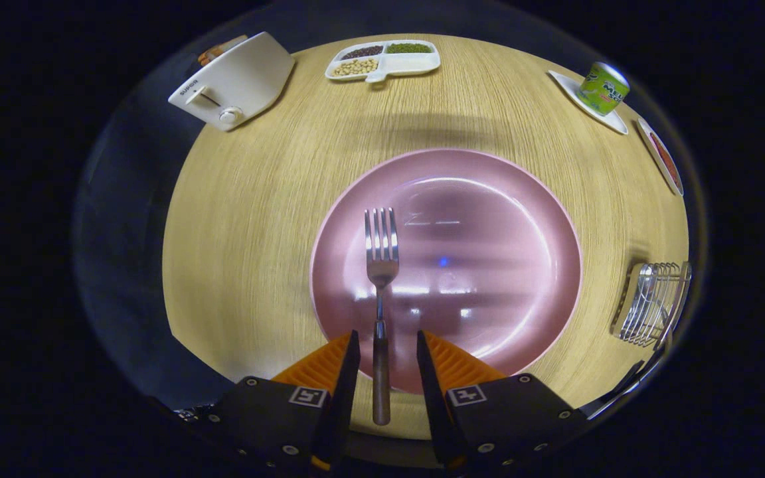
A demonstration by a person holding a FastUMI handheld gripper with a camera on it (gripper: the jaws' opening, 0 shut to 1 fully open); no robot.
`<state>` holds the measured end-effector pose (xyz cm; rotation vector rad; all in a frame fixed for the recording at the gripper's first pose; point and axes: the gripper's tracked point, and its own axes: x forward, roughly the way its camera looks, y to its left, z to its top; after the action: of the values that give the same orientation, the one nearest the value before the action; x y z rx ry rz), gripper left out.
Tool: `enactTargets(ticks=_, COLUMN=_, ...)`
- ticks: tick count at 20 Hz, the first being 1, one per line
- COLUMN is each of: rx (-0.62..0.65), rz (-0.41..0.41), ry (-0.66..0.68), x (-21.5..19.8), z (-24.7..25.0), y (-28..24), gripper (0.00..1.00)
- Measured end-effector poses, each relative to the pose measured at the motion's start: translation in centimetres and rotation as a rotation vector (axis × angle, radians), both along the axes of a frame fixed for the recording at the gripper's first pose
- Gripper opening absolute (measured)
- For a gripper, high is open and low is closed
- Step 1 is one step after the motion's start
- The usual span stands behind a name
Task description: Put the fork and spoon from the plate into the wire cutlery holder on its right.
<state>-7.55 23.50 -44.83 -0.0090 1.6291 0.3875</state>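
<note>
The round wooden table carries everything. At its middle sits the pink plate, with the fork lying on its left half, tines pointing away and handle reaching back over the near rim. The toaster stands at the far left, a divided tray of beans at the far side, a green can on a small dish far right. The wire cutlery holder sits right of the plate — something metal already inside. The gripper has its fingers spread apart, the fork's handle between them — whether either touches it cannot be told.
</note>
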Motion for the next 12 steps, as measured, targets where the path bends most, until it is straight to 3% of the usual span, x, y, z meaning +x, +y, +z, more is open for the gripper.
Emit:
enactTargets(ticks=6, rx=-0.046, rz=0.012, ry=0.025, x=-0.33, z=-1.08, y=-0.02, gripper=0.17)
enactTargets(ticks=12, rx=-0.021, rz=0.024, ry=-0.007, x=0.22, z=-1.02, y=-0.07, gripper=0.06)
